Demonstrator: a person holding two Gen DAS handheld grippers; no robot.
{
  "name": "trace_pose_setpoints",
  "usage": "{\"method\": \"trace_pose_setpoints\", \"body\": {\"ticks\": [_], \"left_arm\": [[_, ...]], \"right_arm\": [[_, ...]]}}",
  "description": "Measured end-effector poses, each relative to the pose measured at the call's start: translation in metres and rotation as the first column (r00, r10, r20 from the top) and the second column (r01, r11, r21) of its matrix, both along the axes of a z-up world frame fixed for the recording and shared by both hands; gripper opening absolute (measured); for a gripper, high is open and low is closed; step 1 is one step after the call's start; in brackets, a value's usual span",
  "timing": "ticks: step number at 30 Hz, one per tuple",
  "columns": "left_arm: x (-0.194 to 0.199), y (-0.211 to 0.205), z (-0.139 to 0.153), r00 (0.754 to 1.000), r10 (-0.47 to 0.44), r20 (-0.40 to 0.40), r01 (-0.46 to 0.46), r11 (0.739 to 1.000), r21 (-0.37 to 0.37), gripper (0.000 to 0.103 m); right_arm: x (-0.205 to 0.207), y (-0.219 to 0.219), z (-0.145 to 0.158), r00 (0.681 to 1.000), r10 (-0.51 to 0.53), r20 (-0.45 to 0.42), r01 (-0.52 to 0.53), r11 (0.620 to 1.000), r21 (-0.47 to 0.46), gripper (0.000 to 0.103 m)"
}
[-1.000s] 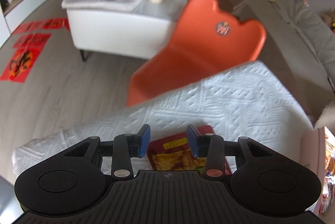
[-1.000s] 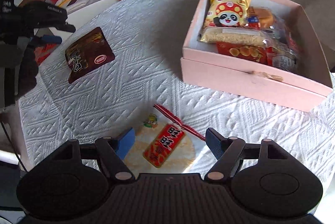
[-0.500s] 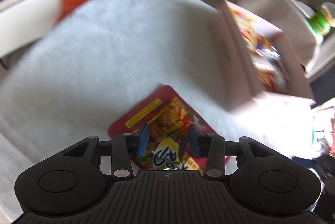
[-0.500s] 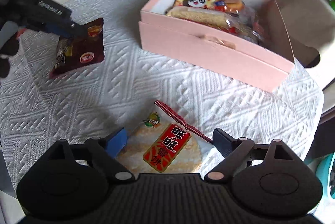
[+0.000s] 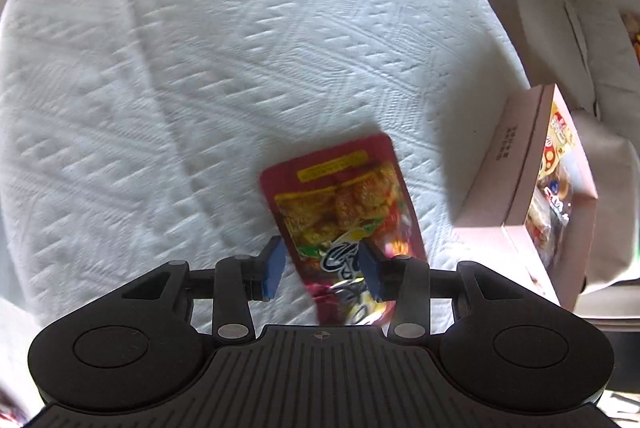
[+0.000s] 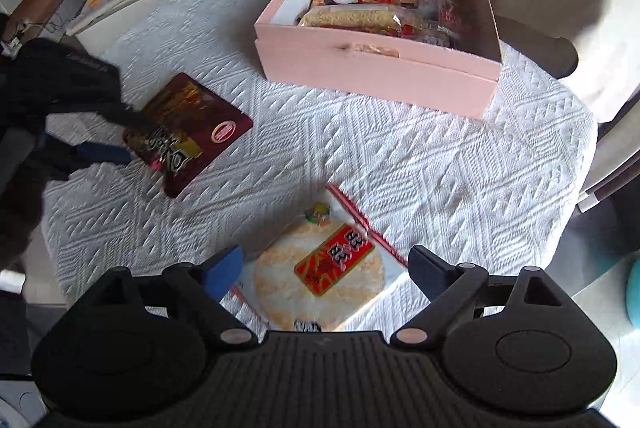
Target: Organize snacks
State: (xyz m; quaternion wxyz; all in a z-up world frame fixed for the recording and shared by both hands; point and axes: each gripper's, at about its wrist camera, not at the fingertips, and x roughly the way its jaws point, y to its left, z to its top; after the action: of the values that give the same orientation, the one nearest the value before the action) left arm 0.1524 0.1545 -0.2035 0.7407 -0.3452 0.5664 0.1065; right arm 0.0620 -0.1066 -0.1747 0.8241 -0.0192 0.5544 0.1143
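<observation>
since a second ago my left gripper (image 5: 322,266) has carried the dark red snack packet (image 5: 346,207) closer to the pink box (image 6: 376,67), still clamped on it. my right gripper (image 6: 326,274) has just spread wide, released over the rice cracker packet (image 6: 320,280) lying on the worktop (image 6: 440,167) near that box.

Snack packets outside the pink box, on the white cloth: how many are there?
2. The dark red packet lies left of the pink box, between the left gripper fingers. The round rice cracker packet lies near the right gripper. None seems hidden.
</observation>
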Motion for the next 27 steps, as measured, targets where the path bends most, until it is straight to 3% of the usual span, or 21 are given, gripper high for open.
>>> {"method": "trace_pose_setpoints", "body": {"ticks": [4,7,10,13,16,18,20,22,25,27], "left_arm": [[0.027,-0.027,-0.002,0.993,-0.113,0.015,0.111,0.990,0.084,0.048],[0.043,-0.050,0.000,0.972,-0.233,0.015,0.227,0.958,0.178,0.057],[0.050,-0.065,0.000,0.932,-0.363,0.012,0.348,0.903,0.252,0.063],[0.048,-0.062,-0.001,0.901,-0.432,0.025,0.410,0.871,0.271,0.065],[0.041,-0.049,-0.001,0.887,-0.460,0.026,0.430,0.847,0.313,0.066],[0.035,-0.037,0.001,0.892,-0.453,0.014,0.418,0.835,0.357,0.066],[0.030,-0.021,0.003,0.907,-0.422,0.009,0.389,0.843,0.372,0.061],[0.023,-0.001,0.003,0.930,-0.367,0.029,0.336,0.877,0.345,0.060],[0.007,0.020,0.011,0.950,-0.292,0.111,0.260,0.936,0.236,0.060],[-0.004,0.020,0.019,0.941,-0.298,0.159,0.275,0.949,0.153,0.060]], "right_arm": [[-0.015,-0.013,-0.017,0.989,-0.029,-0.142,0.037,0.998,0.058,0.091],[-0.024,-0.017,-0.037,0.968,-0.066,-0.243,0.098,0.988,0.121,0.091],[-0.022,-0.009,-0.040,0.975,-0.087,-0.205,0.112,0.987,0.113,0.093],[-0.010,0.006,-0.041,0.981,-0.085,-0.172,0.100,0.992,0.079,0.094],[0.007,0.018,-0.043,0.986,-0.095,-0.139,0.102,0.994,0.042,0.098],[0.014,0.027,-0.045,0.992,-0.081,-0.099,0.081,0.997,0.003,0.098],[0.020,0.033,-0.046,0.997,-0.033,-0.068,0.031,0.999,-0.035,0.098],[0.023,0.033,-0.043,1.000,-0.008,-0.029,0.007,0.999,-0.047,0.097],[0.028,0.026,-0.038,0.999,0.033,-0.007,-0.033,0.999,-0.031,0.097],[0.031,0.020,-0.033,0.997,0.082,-0.006,-0.082,0.996,-0.029,0.093]]}}
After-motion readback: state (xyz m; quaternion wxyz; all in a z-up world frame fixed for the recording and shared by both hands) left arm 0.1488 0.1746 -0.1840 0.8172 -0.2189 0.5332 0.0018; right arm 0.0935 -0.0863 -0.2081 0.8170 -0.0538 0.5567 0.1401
